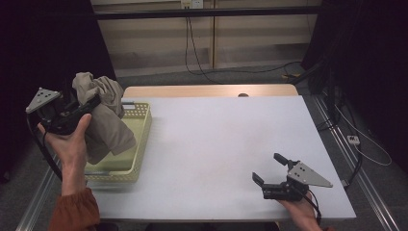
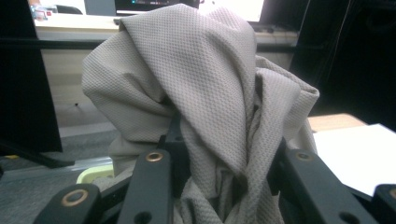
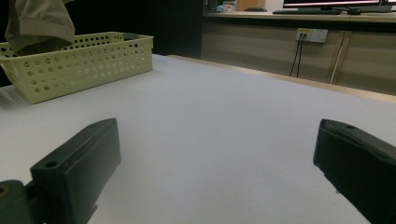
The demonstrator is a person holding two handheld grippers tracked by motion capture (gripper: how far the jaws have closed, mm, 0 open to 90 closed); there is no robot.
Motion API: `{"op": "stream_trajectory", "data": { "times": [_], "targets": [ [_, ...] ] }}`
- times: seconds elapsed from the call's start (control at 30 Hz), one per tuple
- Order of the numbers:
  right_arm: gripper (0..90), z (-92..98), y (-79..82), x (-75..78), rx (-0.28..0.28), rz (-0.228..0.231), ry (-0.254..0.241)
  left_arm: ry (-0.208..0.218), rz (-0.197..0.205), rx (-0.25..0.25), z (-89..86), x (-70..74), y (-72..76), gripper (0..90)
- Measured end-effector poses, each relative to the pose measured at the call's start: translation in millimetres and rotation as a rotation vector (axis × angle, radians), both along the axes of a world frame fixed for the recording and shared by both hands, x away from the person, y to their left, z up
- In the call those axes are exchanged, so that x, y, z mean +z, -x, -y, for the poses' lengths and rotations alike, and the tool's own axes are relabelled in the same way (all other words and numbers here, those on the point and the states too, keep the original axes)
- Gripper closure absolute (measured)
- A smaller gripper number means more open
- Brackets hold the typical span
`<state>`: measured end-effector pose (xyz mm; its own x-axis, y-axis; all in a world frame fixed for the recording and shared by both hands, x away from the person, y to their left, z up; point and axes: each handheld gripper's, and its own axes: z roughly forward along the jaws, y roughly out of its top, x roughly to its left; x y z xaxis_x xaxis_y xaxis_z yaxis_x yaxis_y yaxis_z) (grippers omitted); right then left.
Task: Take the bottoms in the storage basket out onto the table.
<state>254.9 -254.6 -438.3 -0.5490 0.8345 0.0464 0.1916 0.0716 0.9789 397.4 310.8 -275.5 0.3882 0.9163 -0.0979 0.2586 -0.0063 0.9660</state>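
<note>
Beige cloth [image 1: 103, 115] pinched in the left gripper [image 1: 89, 103] above the basket [image 1: 139, 144] — apparently clear of it; right gripper [image 1: 269, 168] spread wide.

Pretty dim room overall, with the light coming from overhead so the pale grey tabletop [image 1: 216, 144] is the brightest thing around. Black curtains at the sides swallow all detail. Shadows on the table are soft and faint. In the left gripper view the beige woven cloth [image 2: 196, 93] is sharp, background soft, and bright monitors blow out up top. The right gripper view is slightly grainy.
</note>
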Motion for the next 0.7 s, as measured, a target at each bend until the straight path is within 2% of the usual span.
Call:
{"op": "stream_trajectory", "data": {
  "times": [0.33,0.7],
  "targets": [
    [0.5,0.2,-0.2,-0.1,0.001,0.002,0.002,0.022,0.088,0.004,4.2,8.0,9.4,65.9],
    [0.4,-0.3,-0.1,0.3,0.004,0.004,-0.002,0.044,0.137,0.004,6.2,12.9,16.2,65.9]
  ]
}}
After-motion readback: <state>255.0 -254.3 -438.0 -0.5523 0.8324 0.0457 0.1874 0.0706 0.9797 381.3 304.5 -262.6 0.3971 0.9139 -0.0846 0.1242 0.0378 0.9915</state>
